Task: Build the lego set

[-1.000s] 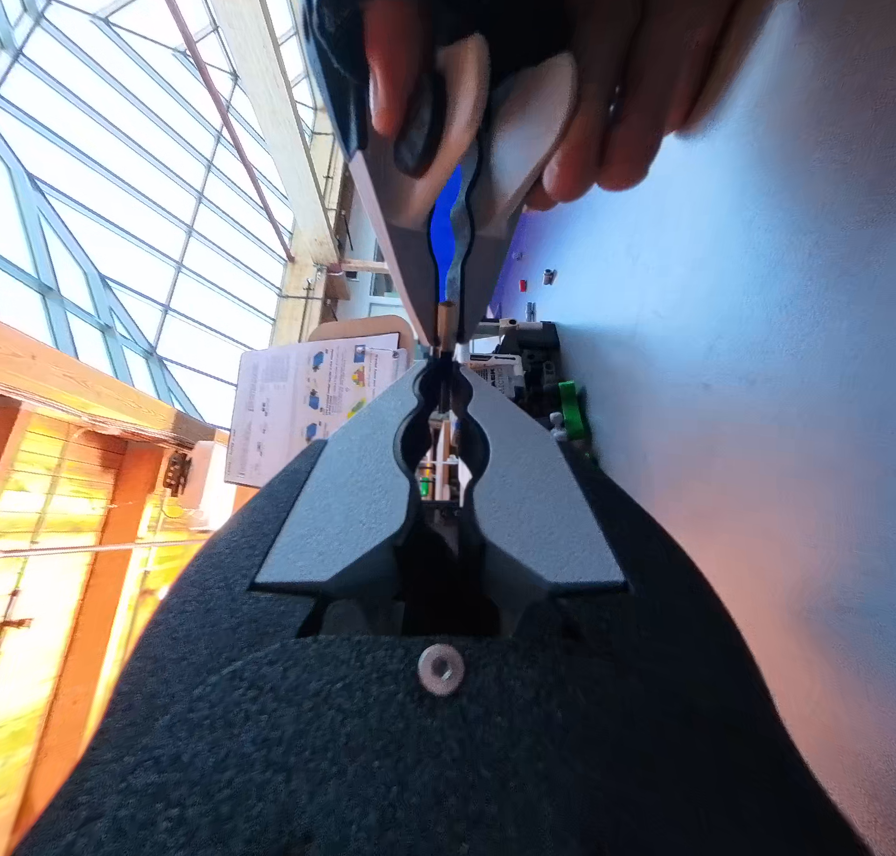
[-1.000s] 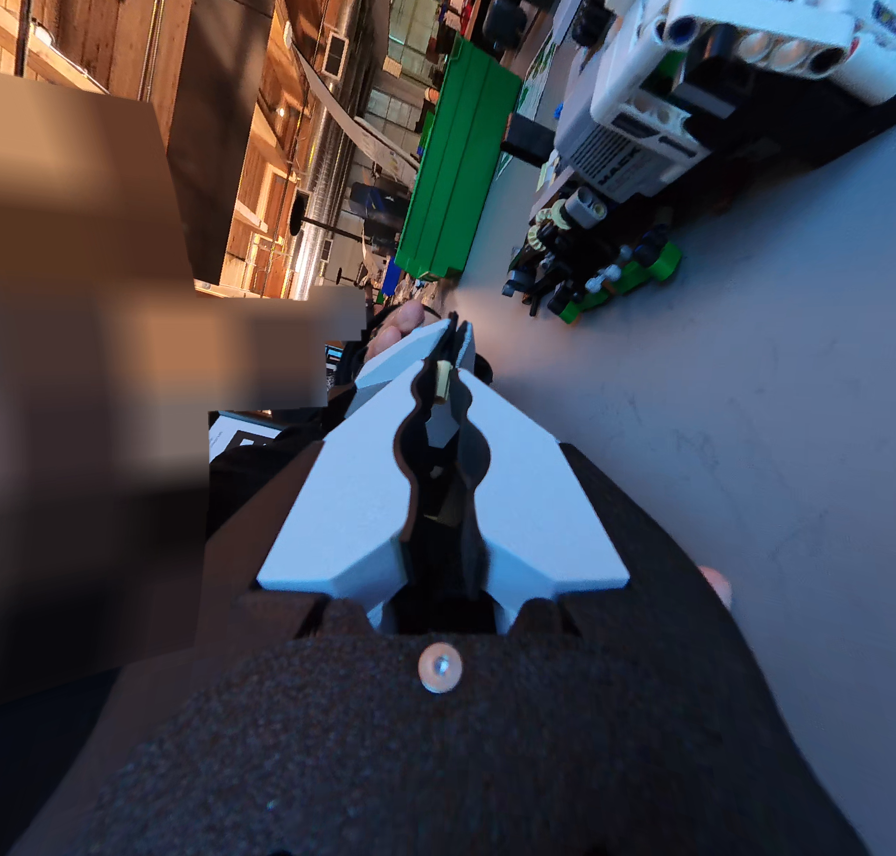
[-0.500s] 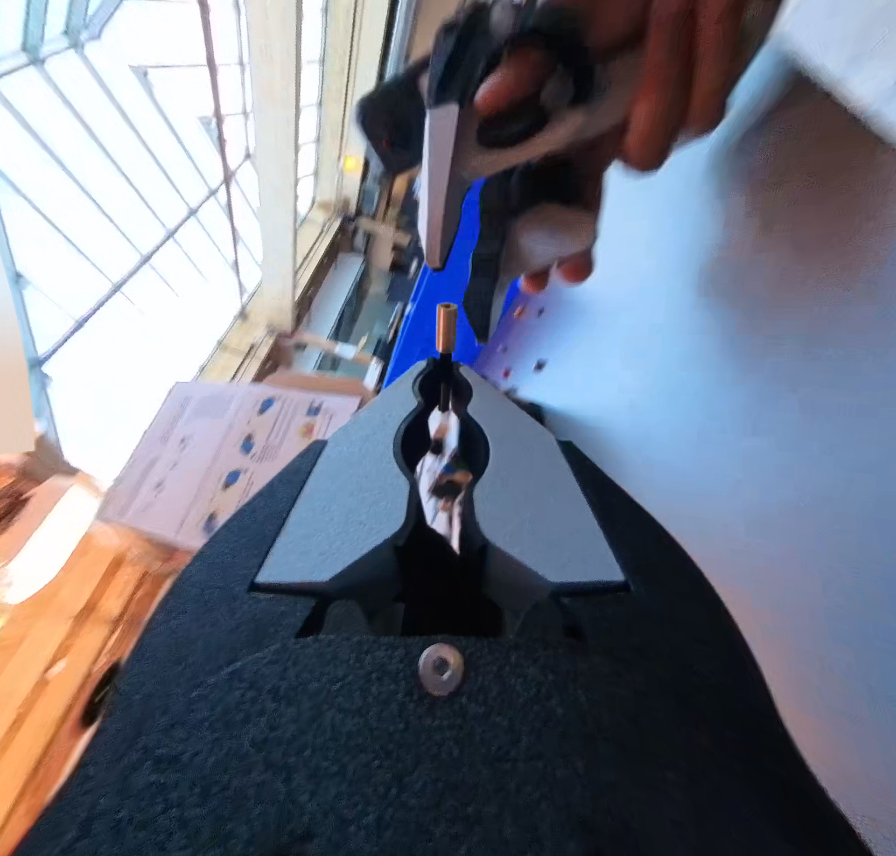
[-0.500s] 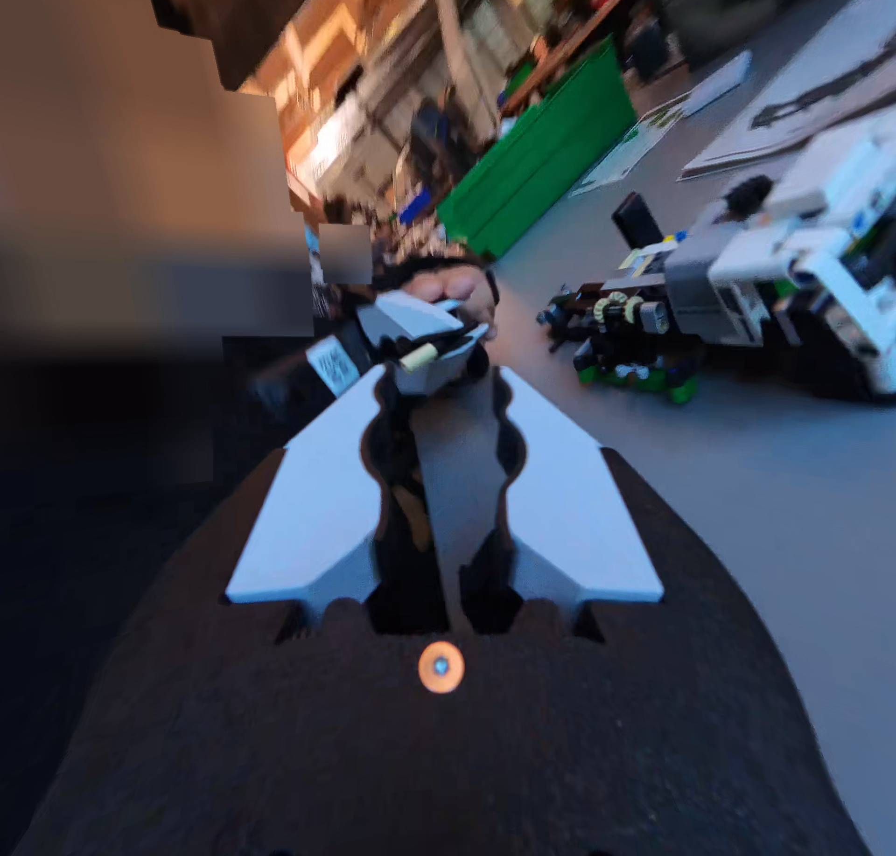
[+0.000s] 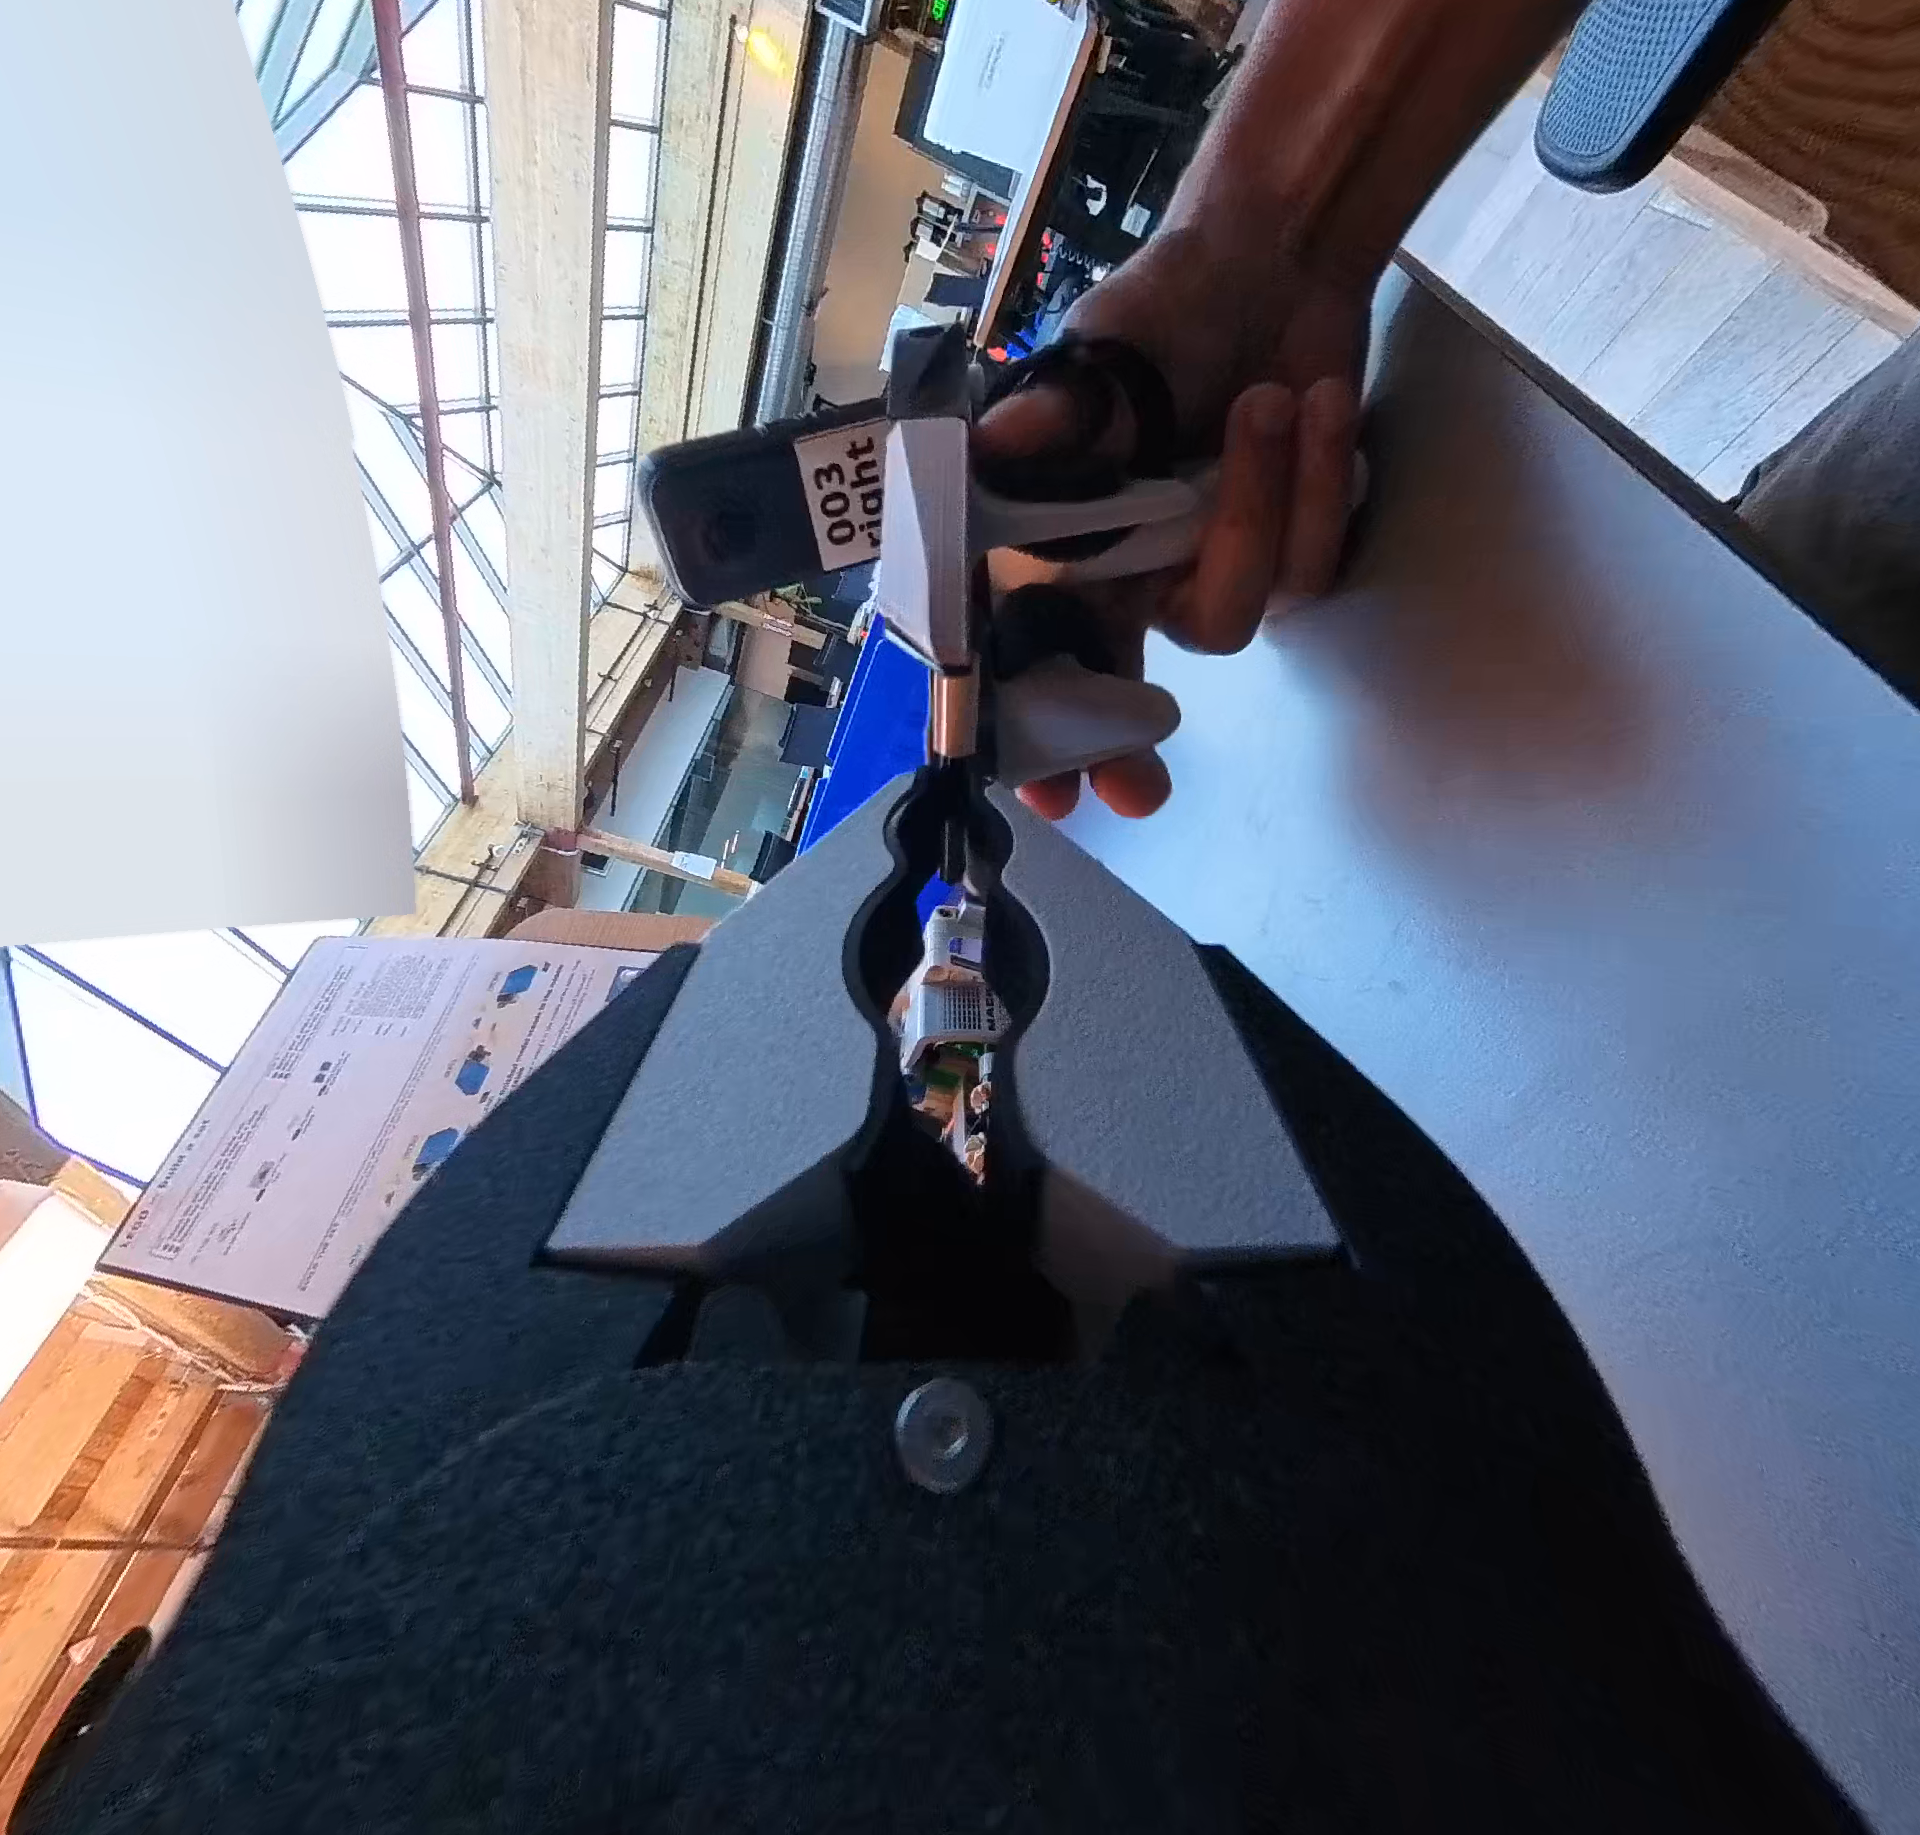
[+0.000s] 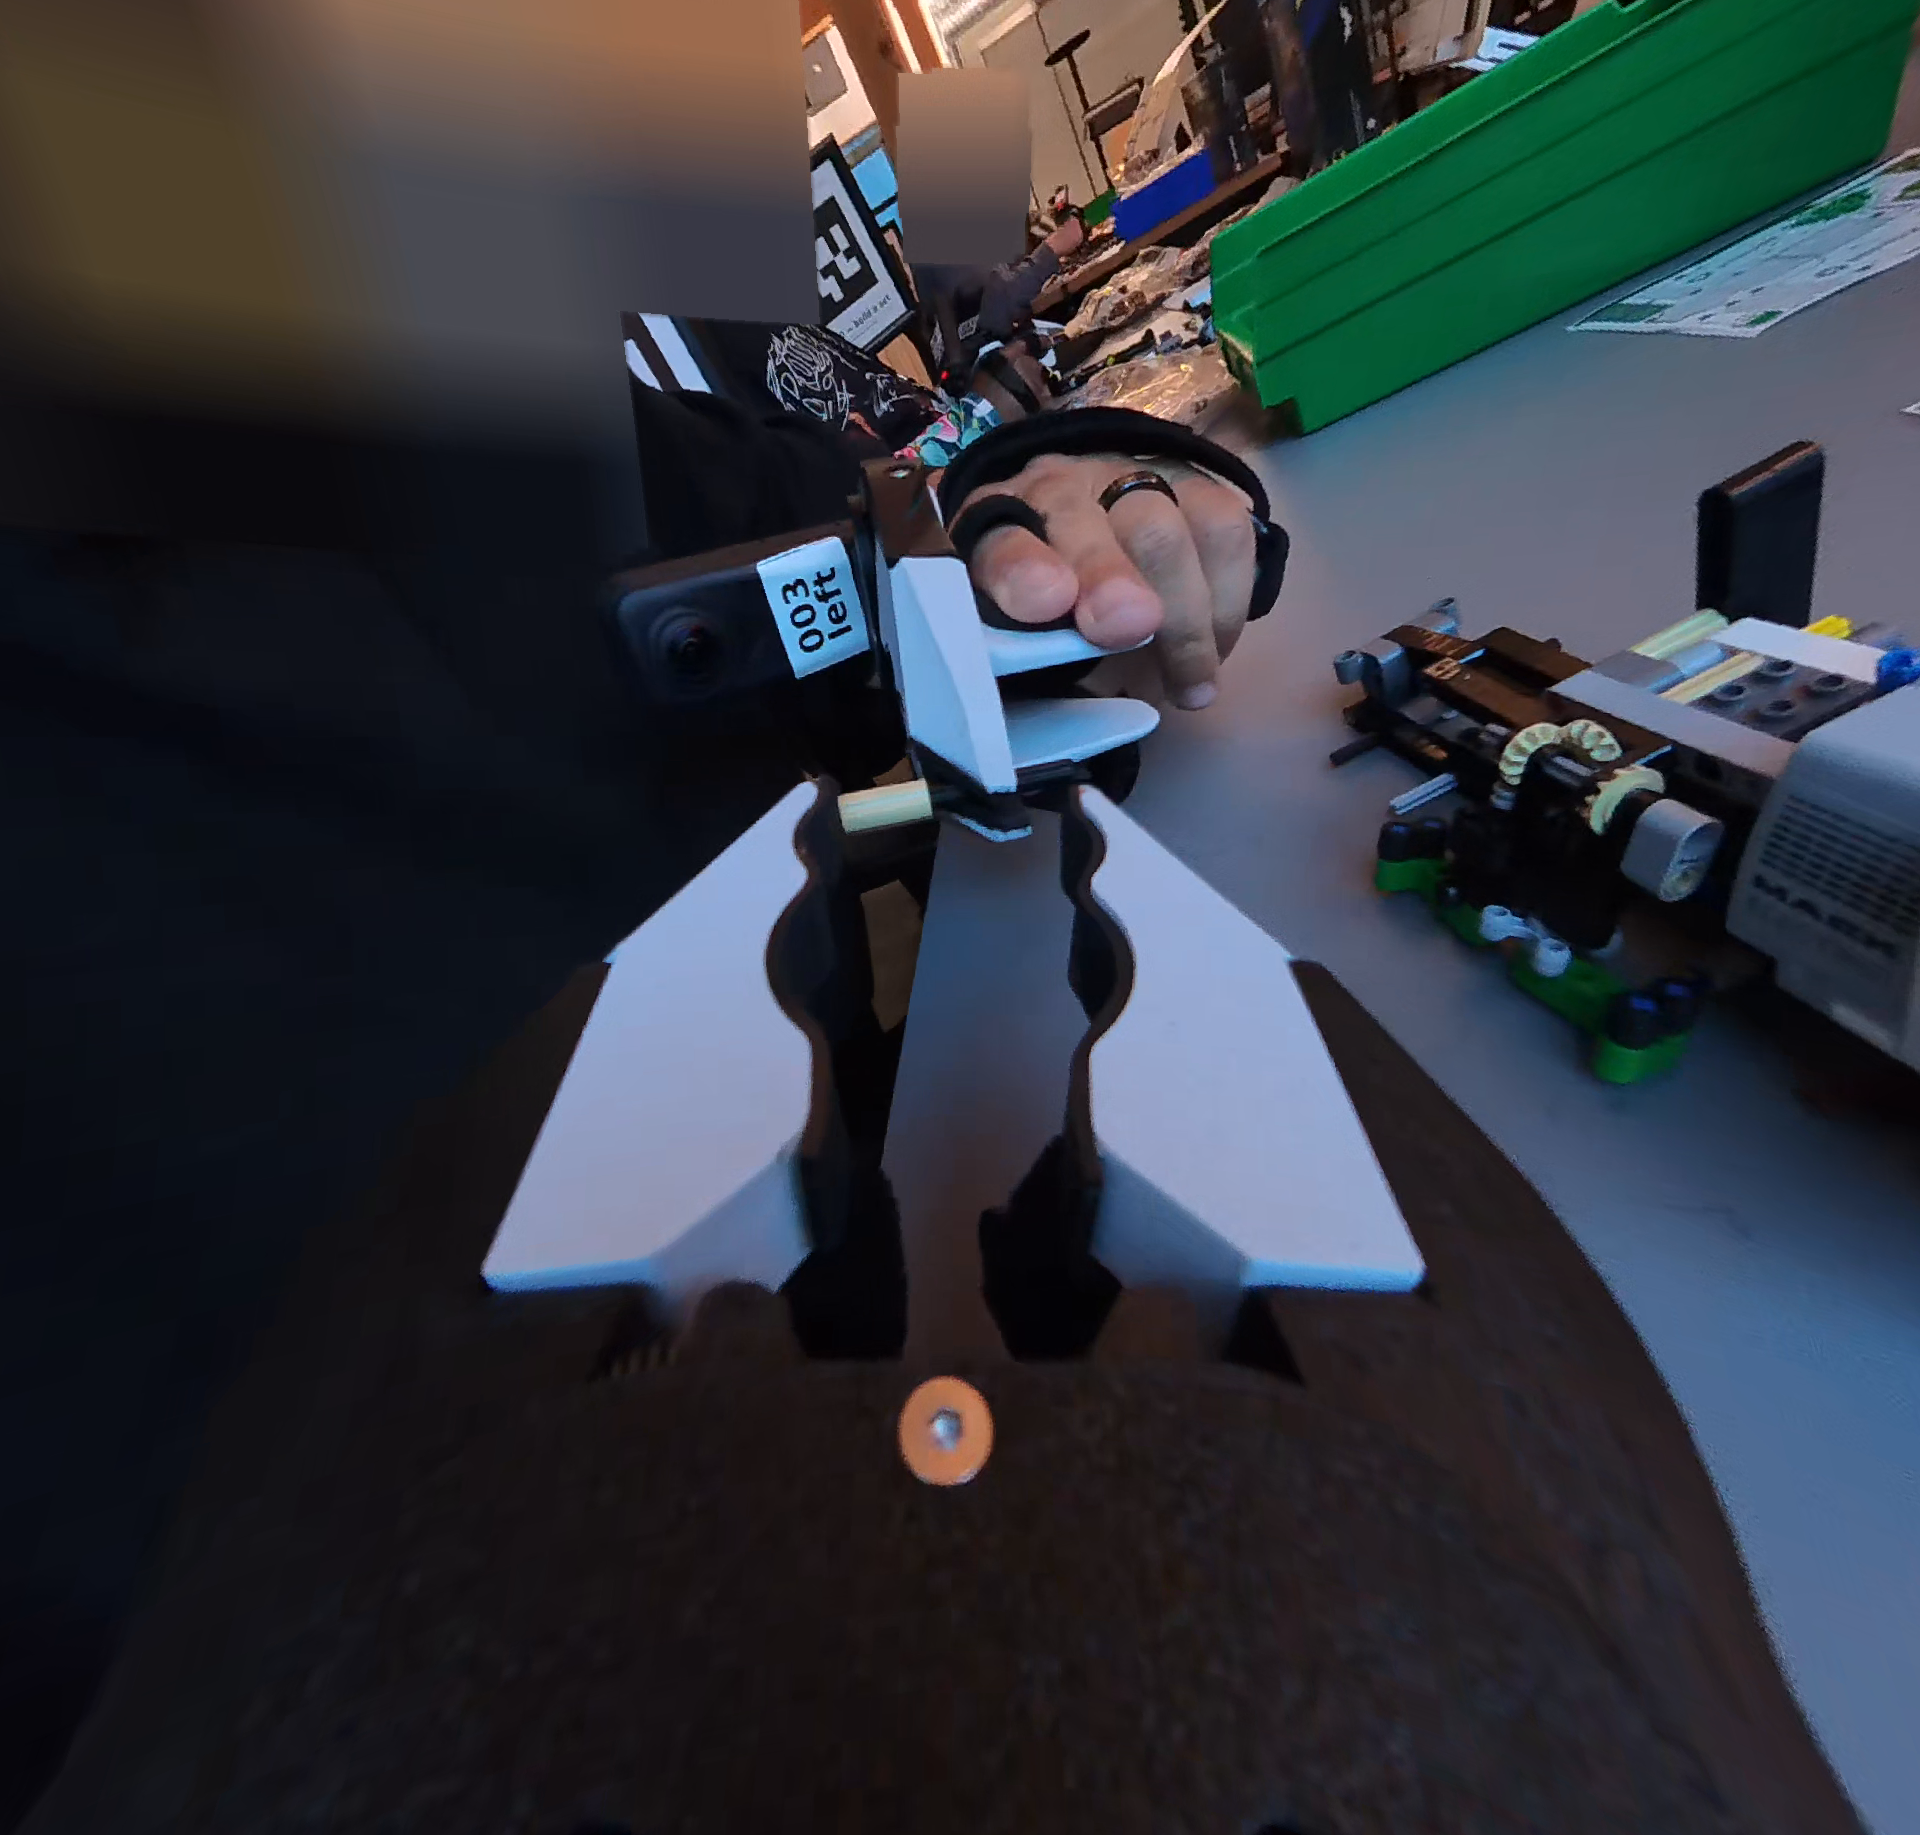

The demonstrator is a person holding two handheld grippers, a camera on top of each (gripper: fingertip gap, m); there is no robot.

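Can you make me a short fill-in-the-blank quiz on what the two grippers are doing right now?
1. The left gripper is shut on a thin black rod with a ____ sleeve on its end.
2. The right gripper is ____ and holds nothing.
3. The half-built model rests on the ____ table.
4. The long bin behind it is ____.

Answers: tan; open; grey; green

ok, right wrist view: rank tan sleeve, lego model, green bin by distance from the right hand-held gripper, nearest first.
1. tan sleeve: just past the tips of the right hand-held gripper, slightly left, on a black axle held by the left hand-held gripper.
2. lego model: on the table, to the right.
3. green bin: far back, upper right.
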